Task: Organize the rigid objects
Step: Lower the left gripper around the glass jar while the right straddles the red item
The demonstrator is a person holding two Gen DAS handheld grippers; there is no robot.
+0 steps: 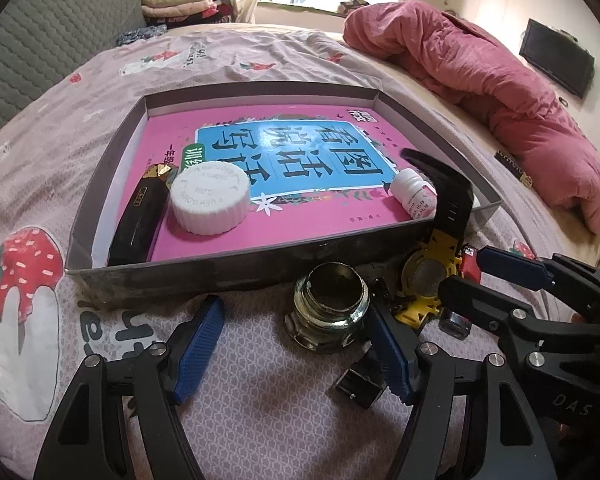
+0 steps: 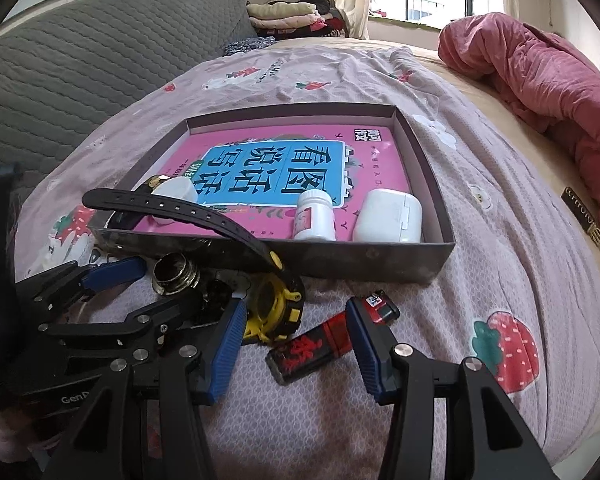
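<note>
A shallow grey box (image 1: 188, 270) (image 2: 436, 196) lies on the bed with a pink book (image 1: 300, 216) (image 2: 380, 160) in its bottom. In it are a white cap (image 1: 210, 202), a black lighter (image 1: 140, 220), a small white bottle (image 2: 314, 220) (image 1: 414, 196) and a white case (image 2: 390, 216). In front of the box lie a glass inkwell (image 1: 332, 300) (image 2: 176, 274), a yellow watch with a black strap (image 2: 276, 306) (image 1: 428, 276) and a red-black lighter (image 2: 312, 348). My left gripper (image 1: 296, 350) is open, its right finger beside the inkwell. My right gripper (image 2: 296, 348) is open around the red-black lighter.
A crumpled pink duvet (image 1: 480, 68) (image 2: 540, 76) lies at the right. A grey quilted headboard (image 2: 80, 60) (image 1: 40, 40) stands at the left. Folded clothes (image 2: 288, 14) sit by the window. The bedsheet has strawberry prints (image 1: 24, 272).
</note>
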